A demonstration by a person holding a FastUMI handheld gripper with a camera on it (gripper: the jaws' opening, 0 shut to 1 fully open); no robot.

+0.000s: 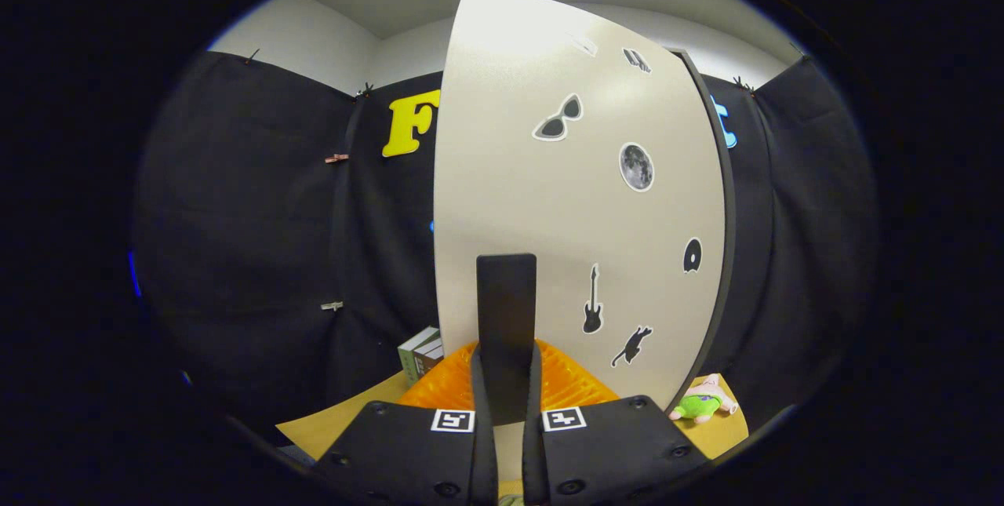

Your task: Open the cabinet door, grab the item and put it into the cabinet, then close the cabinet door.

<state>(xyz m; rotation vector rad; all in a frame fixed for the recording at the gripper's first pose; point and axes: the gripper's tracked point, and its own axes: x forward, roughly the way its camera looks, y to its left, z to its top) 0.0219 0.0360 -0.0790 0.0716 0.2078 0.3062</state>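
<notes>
Gripper (506, 380) fingers are closed on the dark flat handle (506, 318) of the cabinet door (549, 200), which rises directly ahead. Door panel is pale beige with black stickers: sunglasses, moon, guitar, cat. Plush toy (700, 404), green and pink, lies on the table (329, 427) beyond the right finger.

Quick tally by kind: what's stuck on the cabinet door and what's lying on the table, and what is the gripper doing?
Stickers on the cabinet door: 6 clear ones, sunglasses, moon, guitar, cat, two more near the edges
Plush toy: 1
Stack of boxes: 1
Orange rack: 1
Total: 9
Gripper: shut on the door's dark handle.
</notes>
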